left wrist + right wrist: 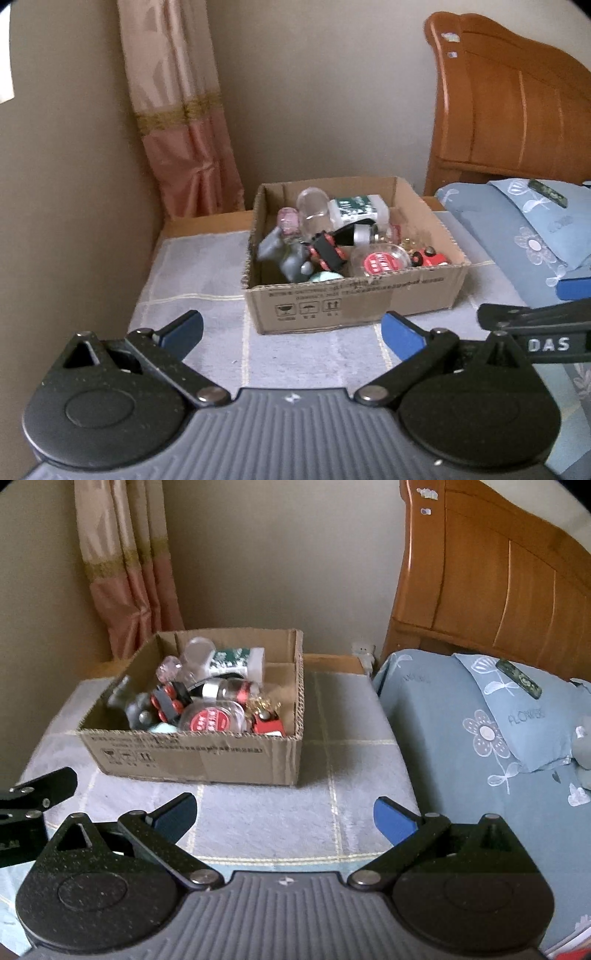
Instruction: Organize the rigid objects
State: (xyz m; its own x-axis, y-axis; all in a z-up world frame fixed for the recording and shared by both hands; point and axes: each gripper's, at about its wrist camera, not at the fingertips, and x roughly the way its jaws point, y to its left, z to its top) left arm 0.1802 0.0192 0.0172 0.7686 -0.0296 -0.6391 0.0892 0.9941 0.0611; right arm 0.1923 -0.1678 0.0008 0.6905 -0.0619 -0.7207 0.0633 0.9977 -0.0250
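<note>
An open cardboard box point(354, 301) point(207, 755) stands on a cloth-covered bedside table point(207, 280) point(258, 812). It holds several rigid items: a grey toy figure point(286, 254), a black and red toy point(327, 251), a clear jar with a red lid point(380, 262) point(212, 716), a red toy car point(430, 256) point(267, 722), a green and white bottle point(356, 208) point(236, 661) and clear glass pieces point(314, 206). My left gripper point(291, 332) is open and empty, in front of the box. My right gripper point(284, 814) is open and empty, in front of the box's right corner.
A bed with a blue flowered pillow point(517, 716) point(535, 236) lies to the right, with a wooden headboard point(480, 572) behind it. A dark flat object point(519, 677) rests on the pillow. A pink curtain point(181, 129) hangs at the back left against the wall.
</note>
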